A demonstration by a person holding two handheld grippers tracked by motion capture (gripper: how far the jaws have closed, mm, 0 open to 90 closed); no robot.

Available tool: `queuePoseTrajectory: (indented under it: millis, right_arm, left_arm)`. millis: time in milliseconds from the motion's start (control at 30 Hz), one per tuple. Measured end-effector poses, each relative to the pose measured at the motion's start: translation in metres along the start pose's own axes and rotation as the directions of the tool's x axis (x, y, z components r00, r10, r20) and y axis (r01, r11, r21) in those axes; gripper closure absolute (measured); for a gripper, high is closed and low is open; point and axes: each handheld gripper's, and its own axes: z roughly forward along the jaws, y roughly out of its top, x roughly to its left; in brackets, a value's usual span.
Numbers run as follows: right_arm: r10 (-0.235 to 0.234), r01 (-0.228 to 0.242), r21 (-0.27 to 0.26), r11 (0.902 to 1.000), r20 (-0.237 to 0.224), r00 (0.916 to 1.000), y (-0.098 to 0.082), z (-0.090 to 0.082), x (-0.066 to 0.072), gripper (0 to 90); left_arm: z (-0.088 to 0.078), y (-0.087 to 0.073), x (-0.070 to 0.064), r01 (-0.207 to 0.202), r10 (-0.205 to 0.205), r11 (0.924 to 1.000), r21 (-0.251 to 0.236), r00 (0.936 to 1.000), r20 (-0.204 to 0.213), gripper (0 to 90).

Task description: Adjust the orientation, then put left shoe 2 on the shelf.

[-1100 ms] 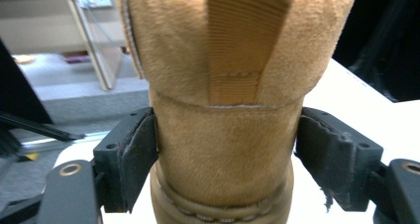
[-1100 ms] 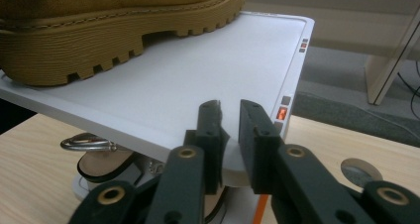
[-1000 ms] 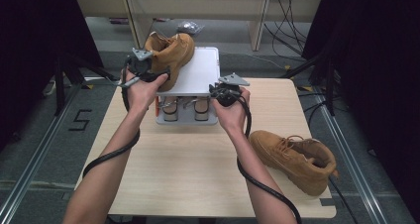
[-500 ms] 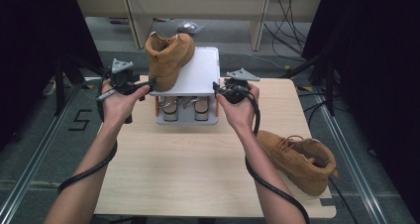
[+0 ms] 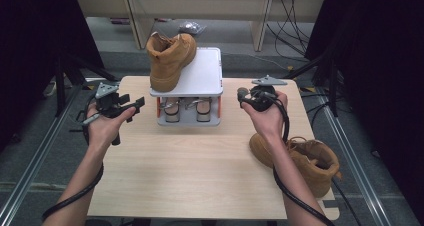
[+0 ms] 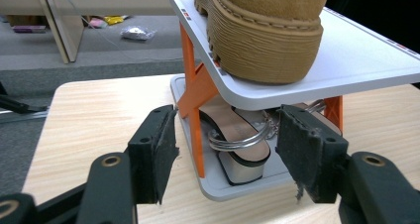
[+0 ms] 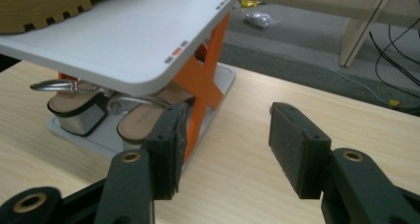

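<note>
One boot stands on the left half of the shoe rack's top shelf; the second boot lies on the table near its right edge. The left gripper, its jaws having just narrowed, and the right gripper, its jaws having just widened, both stand apart and empty. The right gripper should take the second boot by its collar, lift it level and set it beside the first.

A lab-like recording bay — black curtains flank the desk, metal floor rails run beside it, loose cables trail behind.
</note>
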Motion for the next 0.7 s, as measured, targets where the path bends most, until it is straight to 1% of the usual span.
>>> queuePoseTrajectory:
  millis: [67,100,133,167,200,233,267,300,333,400,433,467,533,567,600,633,667,700]
  right_arm:
    - [-0.003,0.003,0.007,1.0000,0.000,1.0000,-0.001,-0.002,-0.002,49.8]
    - [-0.025,0.025,0.022,0.9995,0.012,0.9996,-0.003,-0.007,-0.007,49.7]
    - [-0.015,0.015,0.040,0.9991,0.009,0.9998,-0.003,-0.009,-0.007,49.7]
    - [-0.015,0.014,0.049,0.9987,0.010,0.9998,-0.003,-0.010,-0.008,49.8]
    - [0.007,-0.008,0.060,0.9982,0.009,0.9999,-0.004,-0.012,-0.007,49.7]
    - [-0.008,0.007,0.059,0.9982,0.008,0.9999,-0.005,-0.012,-0.010,49.8]
    - [-0.017,0.016,0.075,0.9970,0.012,0.9998,-0.006,-0.014,-0.012,49.8]
    - [-0.012,0.012,0.086,0.9962,0.003,0.9999,-0.007,-0.014,-0.013,49.8]
    - [-0.007,0.007,0.095,0.9955,0.008,0.9999,-0.008,-0.015,-0.014,49.8]
    - [-0.006,0.006,0.105,0.9944,-0.004,1.0000,-0.010,-0.016,-0.019,49.8]
    - [-0.013,0.013,0.109,0.9940,-0.002,0.9999,-0.012,-0.017,-0.022,49.8]
    - [-0.009,0.009,0.103,0.9946,0.004,1.0000,-0.013,-0.017,-0.023,49.8]
    - [-0.003,0.003,0.126,0.9920,0.002,1.0000,-0.015,-0.021,-0.027,49.8]
    - [-0.003,0.002,0.129,0.9916,0.004,1.0000,-0.017,-0.021,-0.029,49.8]
    - [-0.025,0.024,0.153,0.9879,0.000,0.9997,-0.018,-0.023,-0.032,49.8]
    - [-0.007,0.008,0.162,0.9868,-0.002,1.0000,-0.020,-0.024,-0.033,49.8]
    - [0.000,-0.002,0.173,0.9849,0.012,0.9999,-0.022,-0.025,-0.034,49.8]
    - [-0.011,0.009,0.186,0.9824,0.008,0.9999,-0.023,-0.026,-0.036,49.8]
  left_arm:
    - [0.000,-0.002,0.000,-0.002,0.002,1.0000,0.002,1.0000,0.000,40.0]
    - [0.000,-0.004,0.001,-0.004,0.004,1.0000,0.004,1.0000,0.001,40.0]
    - [0.000,-0.005,0.001,-0.007,0.007,1.0000,0.006,1.0000,0.002,40.0]
    - [0.000,-0.006,0.001,-0.007,0.007,1.0000,0.003,1.0000,0.003,40.0]
    - [-0.001,-0.006,0.001,-0.007,0.007,1.0000,0.000,1.0000,0.004,40.1]
    - [-0.002,-0.007,0.001,-0.008,0.008,1.0000,-0.001,0.9999,0.006,40.0]
    - [-0.002,-0.008,0.001,-0.010,0.010,0.9999,0.001,0.9999,0.007,40.1]
    - [-0.003,-0.008,0.001,-0.013,0.013,0.9999,0.001,0.9999,0.007,40.0]
    - [-0.003,-0.009,0.001,-0.017,0.017,0.9999,0.001,0.9998,0.006,40.0]
    - [-0.003,-0.010,0.001,-0.015,0.015,0.9999,0.001,0.9999,0.004,40.0]
    - [-0.003,-0.011,0.001,-0.014,0.014,0.9999,0.000,0.9999,0.005,40.0]
    - [-0.003,-0.012,0.001,-0.014,0.014,0.9999,0.004,0.9999,0.006,40.0]
    - [-0.003,-0.014,-0.001,-0.016,0.016,0.9998,0.008,0.9998,0.012,39.9]
    - [-0.003,-0.015,-0.001,-0.019,0.018,0.9998,0.010,0.9997,0.017,39.9]
    - [-0.003,-0.016,-0.002,-0.018,0.018,0.9998,0.008,0.9996,0.020,39.9]
    - [-0.004,-0.018,-0.003,-0.018,0.018,0.9998,0.009,0.9995,0.024,39.9]
    - [-0.004,-0.019,-0.003,-0.017,0.017,0.9998,0.008,0.9995,0.027,39.9]
    - [-0.005,-0.019,-0.003,-0.017,0.017,0.9998,0.008,0.9995,0.027,39.9]
